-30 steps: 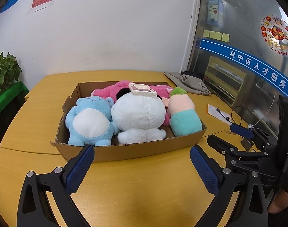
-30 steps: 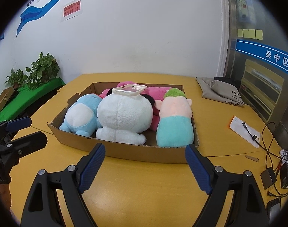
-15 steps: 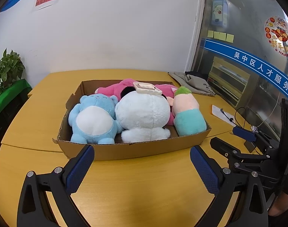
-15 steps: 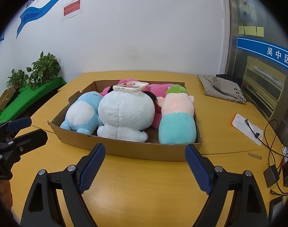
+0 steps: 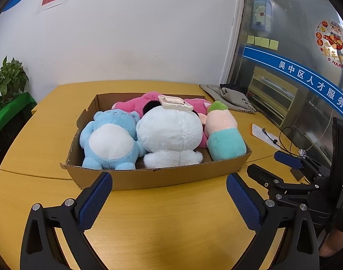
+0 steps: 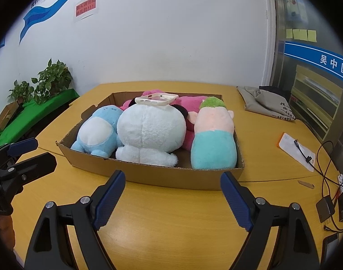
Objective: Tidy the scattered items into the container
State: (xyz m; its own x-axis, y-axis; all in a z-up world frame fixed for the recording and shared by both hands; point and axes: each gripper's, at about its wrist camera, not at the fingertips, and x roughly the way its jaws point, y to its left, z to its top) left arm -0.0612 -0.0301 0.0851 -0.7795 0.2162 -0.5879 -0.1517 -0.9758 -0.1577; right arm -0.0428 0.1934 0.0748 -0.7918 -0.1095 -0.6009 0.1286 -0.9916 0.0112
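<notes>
box (image 5: 162, 177) looms nearer than before; both grippers' fingers (image 5: 243, 204) apart

A yellow wooden desk (image 6: 171, 225) stands against a white wall (image 6: 171, 33) that carries a red notice (image 6: 86, 7). Potted plants (image 6: 52, 81) sit on a green-covered surface to the left. On the desk's right side lie a folded grey cloth bag (image 6: 266, 103), a white paper (image 6: 295, 153) with a black cable (image 6: 324, 168) across it, and yellow sticky notes (image 6: 301, 34) cling to the glass partition.

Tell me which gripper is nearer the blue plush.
Left. The left gripper sits just before the blue plush; the right gripper fronts the box's other end.
</notes>
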